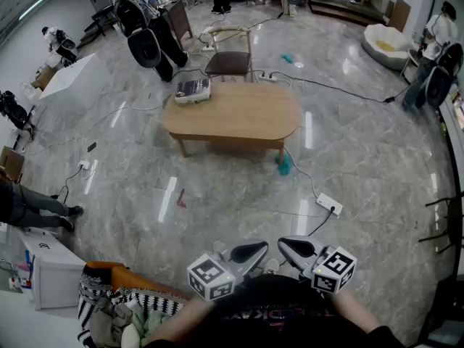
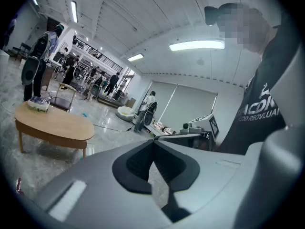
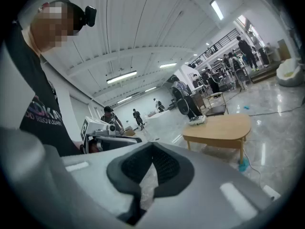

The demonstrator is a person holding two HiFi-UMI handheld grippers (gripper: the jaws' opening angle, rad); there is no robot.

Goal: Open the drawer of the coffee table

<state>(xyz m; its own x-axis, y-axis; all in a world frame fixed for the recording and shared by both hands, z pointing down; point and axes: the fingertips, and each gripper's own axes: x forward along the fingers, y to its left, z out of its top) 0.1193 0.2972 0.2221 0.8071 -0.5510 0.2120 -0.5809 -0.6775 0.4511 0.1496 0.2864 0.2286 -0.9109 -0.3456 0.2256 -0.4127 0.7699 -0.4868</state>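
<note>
My right gripper [image 3: 152, 149] fills the lower part of the picture, its two grey jaws pressed together with nothing between the black pads. Past the tips and well away from me stands the coffee table [image 3: 220, 127], a pale wooden oval top on slim legs, on a glossy marbled floor [image 3: 276, 123]. A small pale thing [image 3: 197, 120] sits at the table's far left end. Something teal [image 3: 243, 164] lies on the floor by the near leg. At left are my dark shirt [image 3: 40, 118] and my left gripper [image 3: 107, 136], just beside this one.
</note>
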